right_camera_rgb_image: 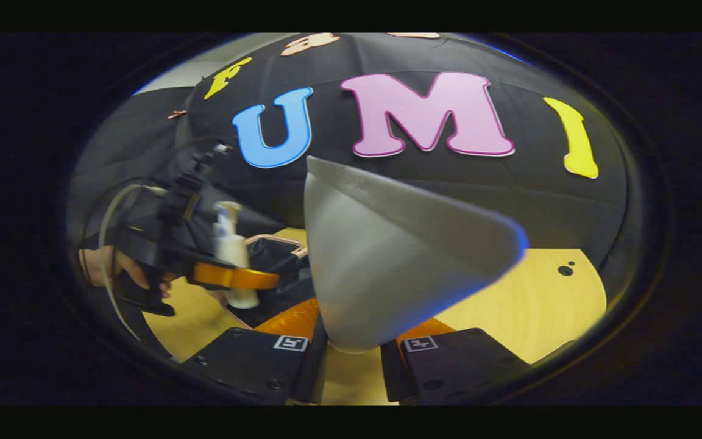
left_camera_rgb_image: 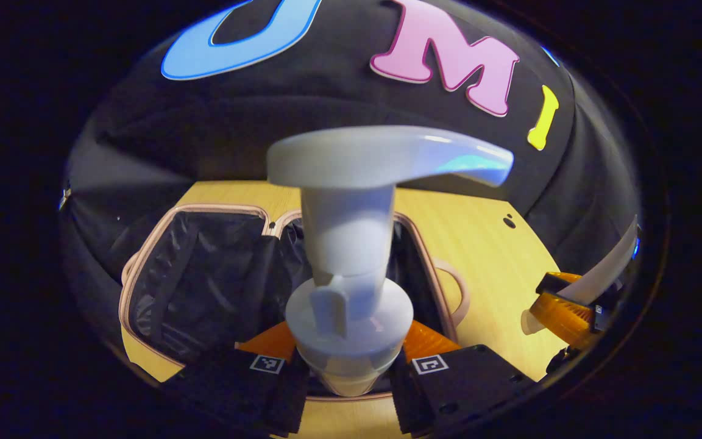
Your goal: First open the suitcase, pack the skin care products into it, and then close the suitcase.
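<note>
My left gripper is shut on the neck of a white pump bottle, which stands upright with its pump head pointing right. Behind it the suitcase lies open on the wooden table, showing its black lining and pale pink rim. In the right gripper view my right gripper is shut on a white squeeze tube, crimped flat end up. Off to the left, a hand holds the left gripper with the pump bottle over the suitcase. The right gripper with its tube shows at far right.
The black cloth wall stands close behind the table. Bare wood lies to the right of the suitcase, with a small dark hole near the back edge. The suitcase's pink handle loop sticks out on its right side.
</note>
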Available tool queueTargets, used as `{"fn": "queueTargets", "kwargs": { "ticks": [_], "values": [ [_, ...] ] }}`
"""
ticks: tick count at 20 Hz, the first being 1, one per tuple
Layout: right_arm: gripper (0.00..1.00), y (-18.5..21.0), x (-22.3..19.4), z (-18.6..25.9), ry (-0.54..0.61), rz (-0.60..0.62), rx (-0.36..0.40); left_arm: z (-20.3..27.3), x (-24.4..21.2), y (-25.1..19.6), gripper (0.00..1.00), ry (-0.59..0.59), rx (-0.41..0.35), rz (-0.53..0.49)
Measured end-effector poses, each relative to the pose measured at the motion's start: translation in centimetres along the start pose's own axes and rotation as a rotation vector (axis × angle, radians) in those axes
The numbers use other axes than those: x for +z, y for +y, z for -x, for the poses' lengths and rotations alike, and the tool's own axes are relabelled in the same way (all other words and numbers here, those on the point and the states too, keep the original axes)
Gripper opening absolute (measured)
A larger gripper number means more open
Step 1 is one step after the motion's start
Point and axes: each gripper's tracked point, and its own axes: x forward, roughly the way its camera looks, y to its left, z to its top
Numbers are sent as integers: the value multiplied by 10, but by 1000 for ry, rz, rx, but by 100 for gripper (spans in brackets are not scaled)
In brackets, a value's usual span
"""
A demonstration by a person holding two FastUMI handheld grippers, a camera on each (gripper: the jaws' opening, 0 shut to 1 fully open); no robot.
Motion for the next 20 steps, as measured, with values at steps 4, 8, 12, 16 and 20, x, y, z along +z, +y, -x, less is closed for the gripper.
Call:
{"fn": "queueTargets", "kwargs": {
  "ticks": [4, 8, 12, 16, 20],
  "values": [
    [41, 7, 16, -23, -30, -30, 6, -43, -27, 17, 61, 207, 14, 10],
    [41, 6, 19, -44, -22, -44, 9, -72, -46, 30, 61, 356, 57, 21],
    [41, 0, 7, -59, 25, -63, -6, -80, -46, 30, 63, 412, 105, 20],
    [41, 2, -3, -66, 63, -59, -21, -70, -23, 34, 66, 303, 125, 19],
    [41, 17, -22, -78, 139, -107, -20, -14, 11, 50, 74, 67, 158, 53]
  ]
}}
